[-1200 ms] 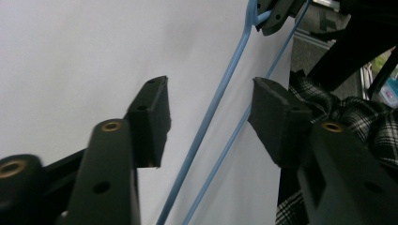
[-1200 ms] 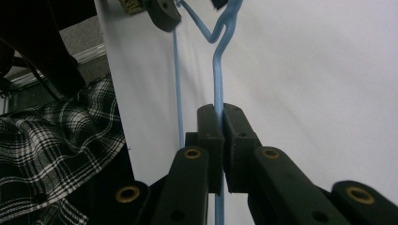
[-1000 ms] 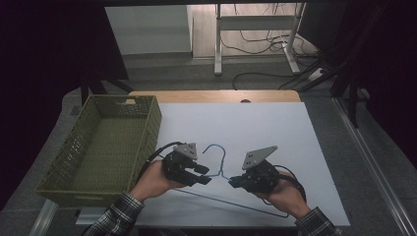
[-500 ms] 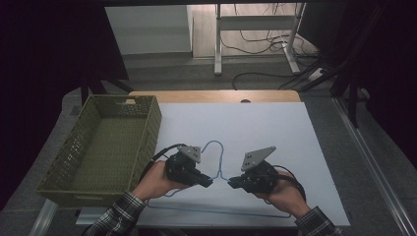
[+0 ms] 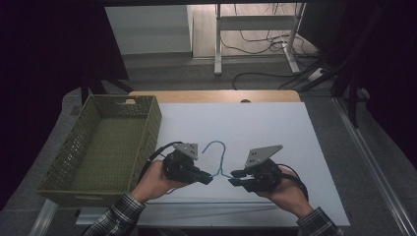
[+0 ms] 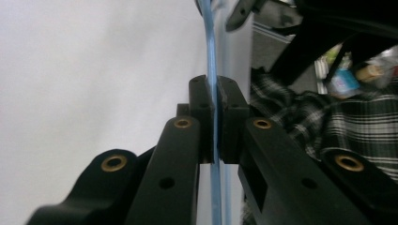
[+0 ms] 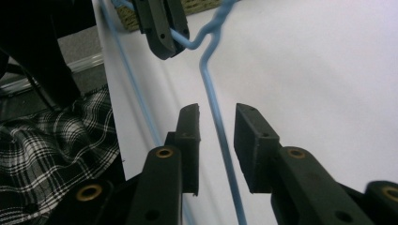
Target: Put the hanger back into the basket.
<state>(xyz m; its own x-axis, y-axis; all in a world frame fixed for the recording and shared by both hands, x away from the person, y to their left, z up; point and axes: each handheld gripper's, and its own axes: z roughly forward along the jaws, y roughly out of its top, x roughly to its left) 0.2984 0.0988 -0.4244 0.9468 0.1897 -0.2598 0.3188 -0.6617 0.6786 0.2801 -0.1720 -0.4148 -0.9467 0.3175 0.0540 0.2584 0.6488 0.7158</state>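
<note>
Black fingers point(image 6: 202, 122) of the left gripper point(image 6: 217, 123) are pressed together on the thin blue wire clothes hanger point(image 6: 210, 42), whose smooth rod runs straight up between the flat, blocky pads. In the high view this left gripper point(image 5: 210, 180) pinches the hanger point(image 5: 220, 156) on the sloping shoulder just beside the twisted neck, below the rounded hook.

Fingers point(image 7: 190, 140) of the right gripper point(image 7: 217, 117) stand apart; its jaws have just been opening, and the hanger's other shoulder point(image 7: 220, 136) passes through the gap between the pads without either pad pressing it. In the high view the right gripper point(image 5: 231, 178) faces the left one across the neck, tips near each other, each held by a hand in a plaid sleeve point(image 5: 114, 221).

The hanger lies at the near middle of the matte white table top point(image 5: 275, 128), hook pointing away from the person, its long bottom bar close to the near edge. An olive-green rectangular woven plastic basket point(image 5: 147, 132) with lattice walls sits at the table's left, well apart from the hanger.
</note>
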